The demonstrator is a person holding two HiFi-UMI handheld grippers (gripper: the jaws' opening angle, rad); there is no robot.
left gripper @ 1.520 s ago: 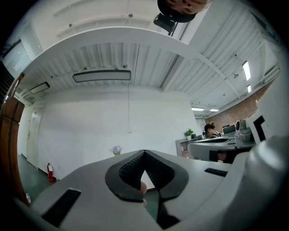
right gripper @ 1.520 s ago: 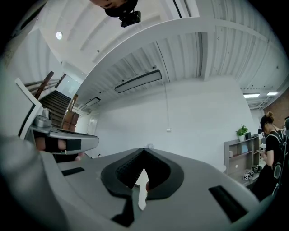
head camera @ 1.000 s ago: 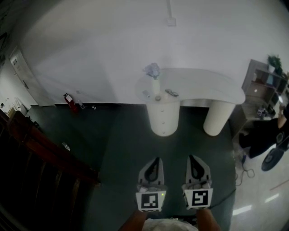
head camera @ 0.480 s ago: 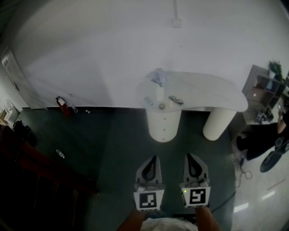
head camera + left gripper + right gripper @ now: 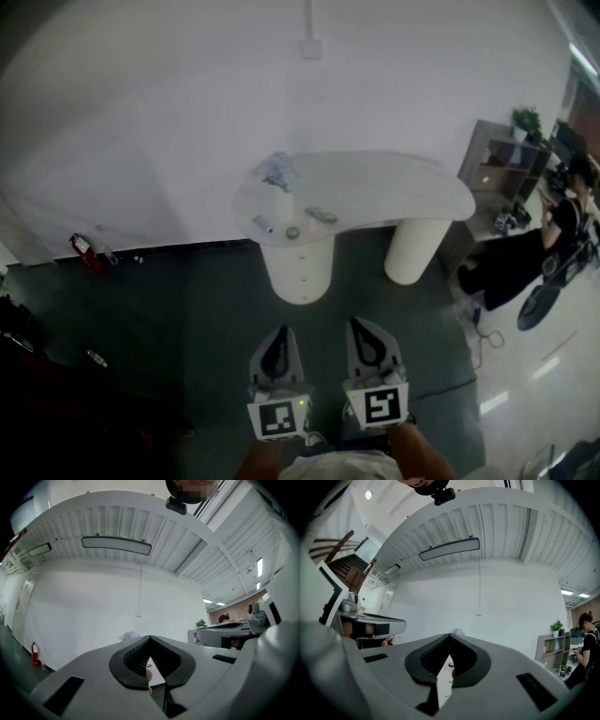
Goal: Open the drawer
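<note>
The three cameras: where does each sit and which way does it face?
Head view: on the person's head, looking steeply down at the floor and white table; shows both forearms, the left gripper and right gripper.
Left gripper view: on that gripper, looking level along its shut jaws at the white wall; right gripper at its right edge.
Right gripper view: likewise, shut jaws; left gripper at its left edge.
Shared: both see the wall's cable.
</note>
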